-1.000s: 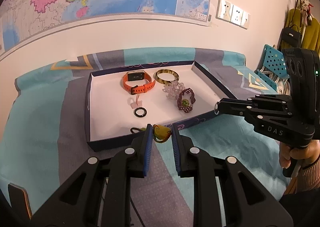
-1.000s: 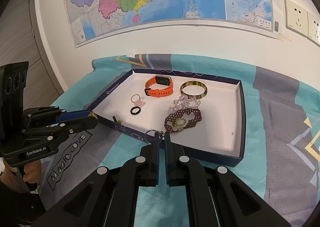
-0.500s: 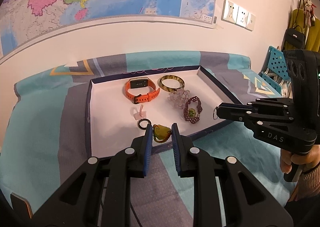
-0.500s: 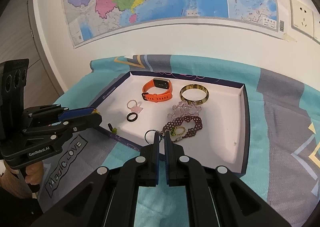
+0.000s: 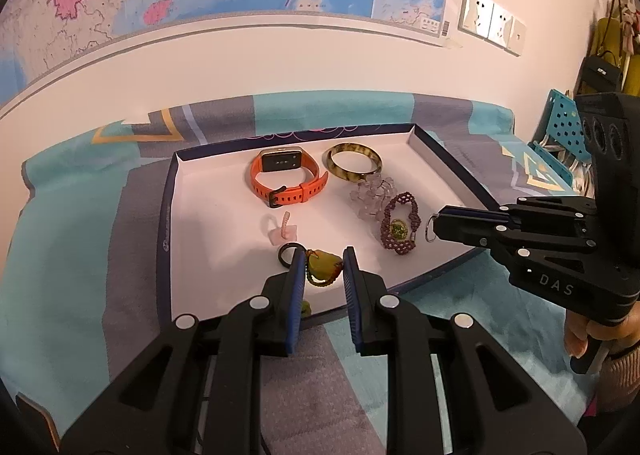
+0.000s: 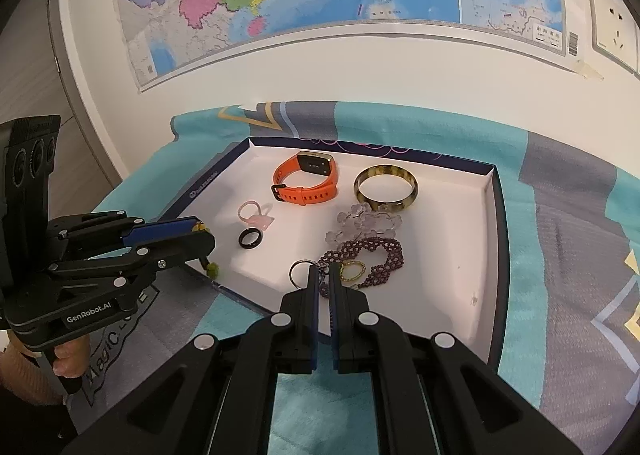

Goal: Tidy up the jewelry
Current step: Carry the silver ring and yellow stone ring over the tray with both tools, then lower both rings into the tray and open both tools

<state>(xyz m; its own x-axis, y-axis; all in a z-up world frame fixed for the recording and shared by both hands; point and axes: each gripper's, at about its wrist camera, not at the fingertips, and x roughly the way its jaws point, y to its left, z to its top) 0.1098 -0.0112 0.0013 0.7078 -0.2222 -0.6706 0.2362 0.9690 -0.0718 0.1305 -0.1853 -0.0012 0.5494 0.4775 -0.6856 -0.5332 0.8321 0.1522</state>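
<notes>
The left gripper (image 5: 322, 269) is narrowly spread, its blue pads pinching a yellow-green stone pendant on a beaded cord (image 5: 324, 268) above the near edge of the shallow navy-walled, white-lined tray (image 5: 448, 159). The right gripper (image 6: 324, 282) is pressed together on a silver metal key ring (image 6: 301, 273), at 3 o'clock of the left gripper. Readable markings: "DAS" on the right gripper body, "GenRobot.AI" on the left. In the tray, an orange-strapped watch (image 5: 286, 178) lies at 12 o'clock, an amber bangle (image 5: 353, 161) beside it at 1 o'clock, a purple beaded bracelet (image 5: 399, 227) at 2 o'clock, a small black ring (image 6: 251, 237) nearest the pendant.
</notes>
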